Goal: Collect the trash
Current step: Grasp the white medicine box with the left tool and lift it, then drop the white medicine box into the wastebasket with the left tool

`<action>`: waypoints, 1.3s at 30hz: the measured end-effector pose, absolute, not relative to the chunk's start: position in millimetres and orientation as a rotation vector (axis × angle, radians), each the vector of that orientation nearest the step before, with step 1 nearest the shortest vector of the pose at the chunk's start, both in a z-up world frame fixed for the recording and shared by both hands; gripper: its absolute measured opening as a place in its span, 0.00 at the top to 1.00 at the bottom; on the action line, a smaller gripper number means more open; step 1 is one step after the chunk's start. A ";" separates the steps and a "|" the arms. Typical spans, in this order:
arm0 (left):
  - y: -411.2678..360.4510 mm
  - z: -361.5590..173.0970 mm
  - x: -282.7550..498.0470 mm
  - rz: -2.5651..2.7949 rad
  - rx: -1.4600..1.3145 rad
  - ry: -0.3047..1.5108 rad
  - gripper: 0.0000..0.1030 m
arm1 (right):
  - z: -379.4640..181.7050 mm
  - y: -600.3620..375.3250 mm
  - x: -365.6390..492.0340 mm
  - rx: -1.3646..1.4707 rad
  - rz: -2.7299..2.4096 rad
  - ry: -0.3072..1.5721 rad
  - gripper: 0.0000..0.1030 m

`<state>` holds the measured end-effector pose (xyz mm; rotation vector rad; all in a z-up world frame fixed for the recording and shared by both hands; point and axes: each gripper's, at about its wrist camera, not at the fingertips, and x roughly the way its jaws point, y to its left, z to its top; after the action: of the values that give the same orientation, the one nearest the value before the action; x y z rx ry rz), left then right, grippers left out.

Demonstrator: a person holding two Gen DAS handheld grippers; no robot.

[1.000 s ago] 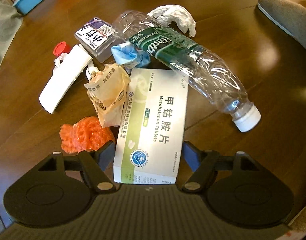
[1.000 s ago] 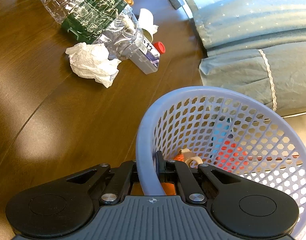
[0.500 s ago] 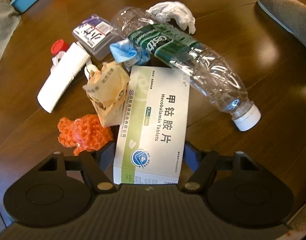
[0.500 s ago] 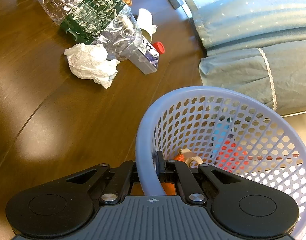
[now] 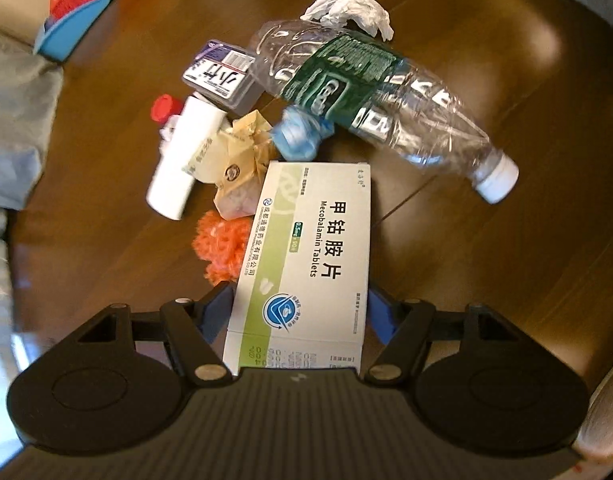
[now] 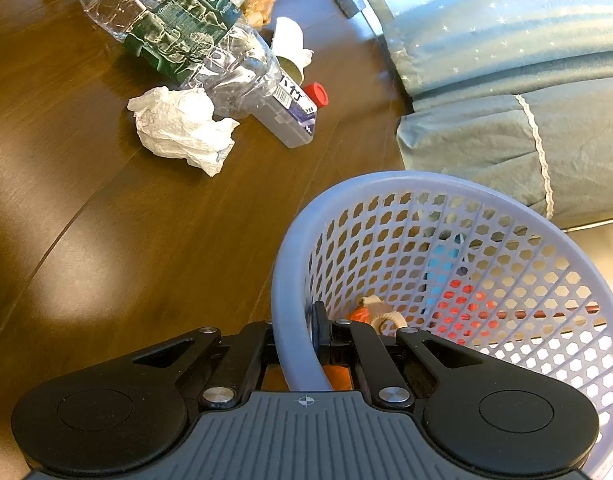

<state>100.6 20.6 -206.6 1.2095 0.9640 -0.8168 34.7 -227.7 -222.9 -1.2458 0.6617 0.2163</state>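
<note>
The step in hand is the pick-up of the pill box (image 5: pixel 306 256). The left hand-held gripper (image 5: pixel 298 312) has the box between its blue pads, the jaws partly open and just now closing on its long sides; the pads look pressed against it, and the box seems lifted off the desk (image 5: pixel 486 280), though that is a judgement from its tilt. The rest of the trash lies just beyond the box: an orange net (image 5: pixel 220 250) touching its left edge, a crumpled wrapper (image 5: pixel 238 168), a blue wad (image 5: pixel 300 138), a bottle (image 5: pixel 370 96), a white tube (image 5: pixel 182 160), a clear case (image 5: pixel 222 76) and a tissue (image 5: pixel 348 10) farthest from it.

The right hand-held gripper (image 6: pixel 296 340) is fully closed on the rim of the basket (image 6: pixel 466 184), steadying it at the desk's edge, well apart from the box.

Next, the box must be carried across to the basket and released over its mouth.
</note>
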 end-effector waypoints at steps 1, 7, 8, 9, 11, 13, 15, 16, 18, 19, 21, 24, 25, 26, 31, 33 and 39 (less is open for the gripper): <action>21.3 -203.0 100.2 -0.812 1.218 0.959 0.36 | -222.7 -227.9 35.0 -1.243 0.215 0.662 1.00; 23.7 -185.5 95.3 -0.786 1.288 0.934 0.37 | -221.4 -228.4 35.4 -1.237 0.209 0.659 1.00; 23.7 -183.5 94.2 -0.784 1.307 0.927 0.37 | -221.4 -228.3 35.4 -1.236 0.209 0.659 1.00; 23.4 -181.9 93.2 -0.786 1.323 0.920 0.37 | -221.4 -228.3 35.5 -1.235 0.208 0.659 1.00; 23.1 -179.4 90.7 -0.789 1.354 0.907 0.37 | -221.2 -228.5 35.5 -1.233 0.208 0.658 1.00; 23.0 -176.8 89.5 -0.794 1.361 0.904 0.37 | -221.1 -227.9 35.3 -1.233 0.208 0.657 1.00; 21.4 -174.5 88.1 -0.799 1.369 0.897 0.37 | -221.0 -227.9 35.3 -1.231 0.208 0.656 1.00; 20.5 -173.2 87.3 -0.800 1.376 0.891 0.37 | -221.0 -228.1 35.4 -1.231 0.208 0.656 1.00; 18.0 -169.3 86.7 -0.802 1.382 0.880 0.37 | -220.7 -228.2 35.3 -1.232 0.208 0.655 1.00; 16.4 -166.5 87.1 -0.802 1.381 0.874 0.37 | -220.9 -227.9 35.5 -1.231 0.207 0.656 1.00; 12.6 -159.7 87.7 -0.803 1.385 0.858 0.37 | -221.0 -228.0 35.5 -1.231 0.208 0.656 1.00; 4.1 -146.8 89.1 -0.808 1.391 0.826 0.37 | -220.5 -228.2 35.8 -1.229 0.205 0.657 1.00; 0.1 -141.8 89.6 -0.811 1.398 0.810 0.37 | -220.1 -228.2 36.3 -1.226 0.204 0.657 1.00; -5.1 -135.8 90.6 -0.814 1.405 0.791 0.37 | -219.8 -228.0 36.6 -1.224 0.204 0.657 1.00; -35.4 -110.9 98.7 -0.837 1.427 0.691 0.37 | -217.4 -224.8 37.9 -1.214 0.204 0.657 1.00; -52.6 -102.3 103.9 -0.857 1.431 0.646 0.37 | -216.7 -223.0 38.0 -1.212 0.207 0.656 1.00; -107.4 -86.9 118.3 -0.917 1.457 0.494 0.37 | -213.1 -219.4 38.7 -1.210 0.217 0.656 1.00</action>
<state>118.3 -107.4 -86.9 1.4571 0.4938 -0.9169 38.7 -219.4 -213.1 -1.2096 0.6561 0.2171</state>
